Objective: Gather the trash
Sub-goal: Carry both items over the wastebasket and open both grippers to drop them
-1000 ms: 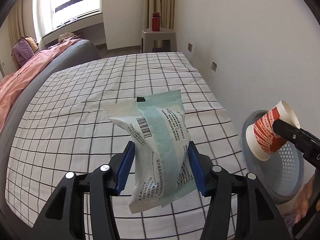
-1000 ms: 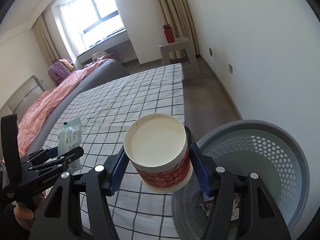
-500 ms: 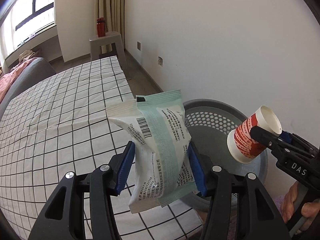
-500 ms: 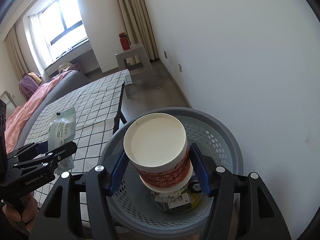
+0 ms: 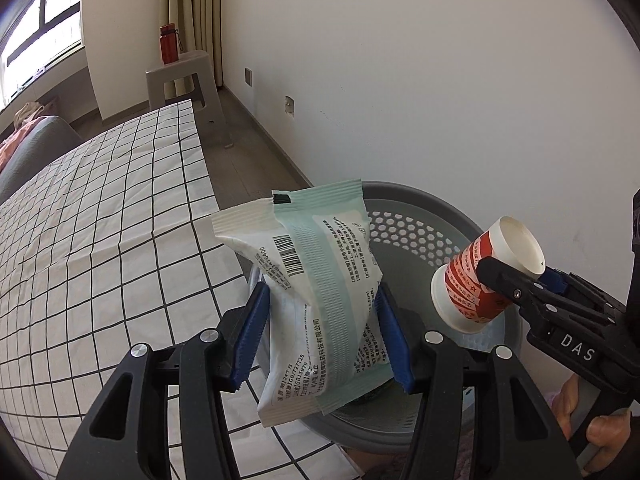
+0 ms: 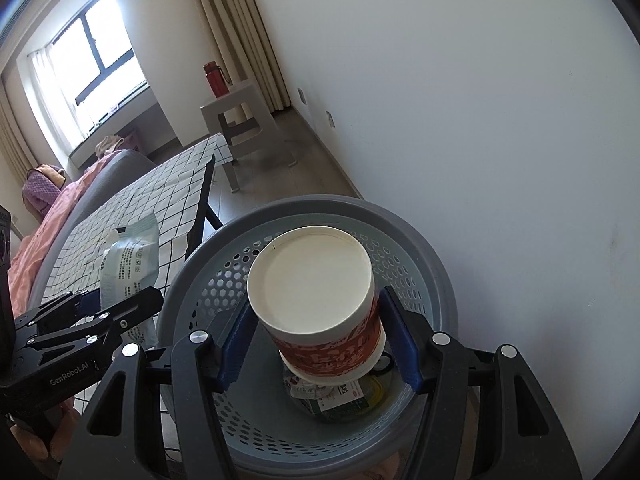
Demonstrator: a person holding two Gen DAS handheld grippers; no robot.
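While the right gripper (image 6: 318,344) clamps the paper cup (image 6: 316,300) over the bin (image 6: 416,240) at frame centre, the left gripper (image 5: 322,336) clamps the wipes packet (image 5: 316,300) near the rim; released there, it may fall outside. Readable: "DAS", "GenRobot.AI"; packet text too small.

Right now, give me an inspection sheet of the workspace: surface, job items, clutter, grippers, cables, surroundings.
Surface: checked bedsheet, creased.
Job's things: packet and paper cup both held; cup over the grey bin; packet at the bin's rim.
Clutter: wrappers lie in the bin bottom.
Grippers: left gripper shut on packet; right gripper shut on paper cup.
Cables: nothing seen.
Surroundings: white wall beside bin; stool with red bottle; window, curtains.
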